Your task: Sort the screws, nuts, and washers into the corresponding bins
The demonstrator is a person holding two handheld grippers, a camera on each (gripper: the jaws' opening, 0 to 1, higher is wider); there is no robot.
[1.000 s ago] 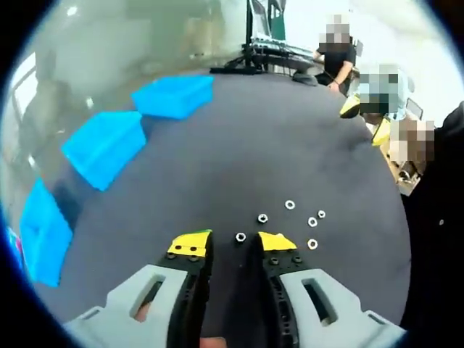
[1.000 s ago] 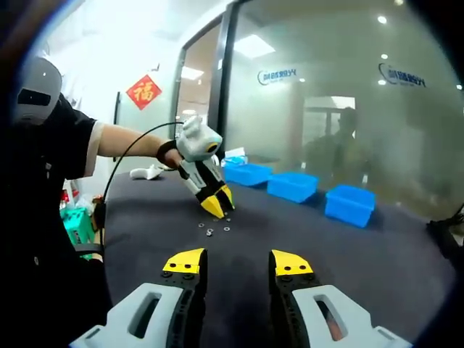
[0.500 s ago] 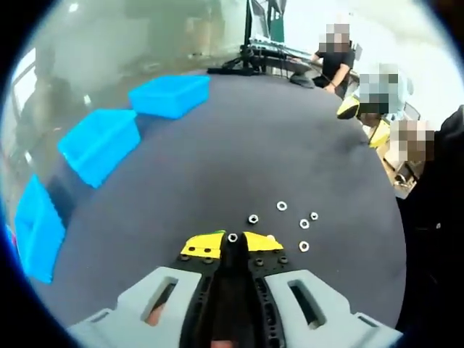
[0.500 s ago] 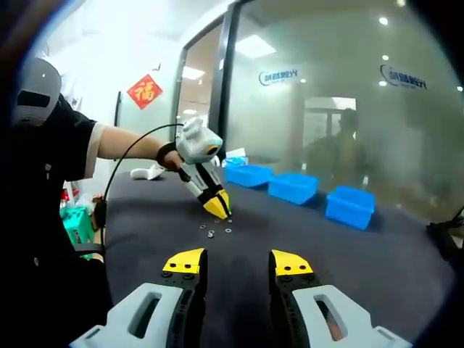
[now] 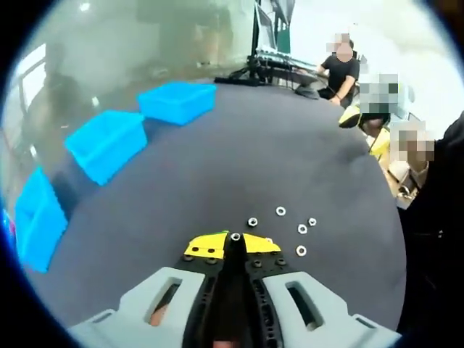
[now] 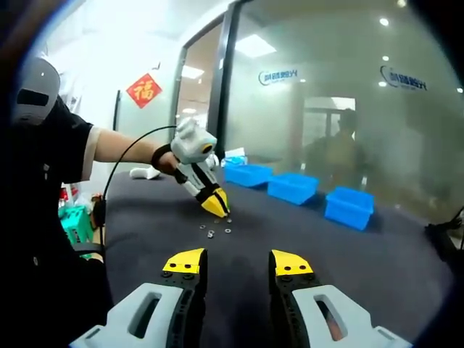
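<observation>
Item, left gripper view, reading left to right: three blue bins (image 5: pixel 105 143) in a curve along the left and upper left of the frame, open-topped, contents not visible from here. Lower centre: my left gripper (image 5: pixel 233 243), yellow-tipped jaws pressed together on a small silver nut (image 5: pixel 235 236) at their very tips. Just right of it: loose hardware (image 5: pixel 293 230), about five small bright ringed pieces scattered on the dark grey table (image 5: pixel 261 159); nuts or washers, too small to tell apart. Handling, as I judge it: light, rigid metal, smooth and likely to slip or flick away; take each across its outer edge, squarely at the jaw tips. Item, right gripper view, left to right: a person's arm holding the left gripper at centre left, tips closed just above the scattered pieces; the bins at centre right before a glass wall; my right gripper (image 6: pixel 236 262) at bottom centre, jaws spread, holding nothing, well apart from the hardware
</observation>
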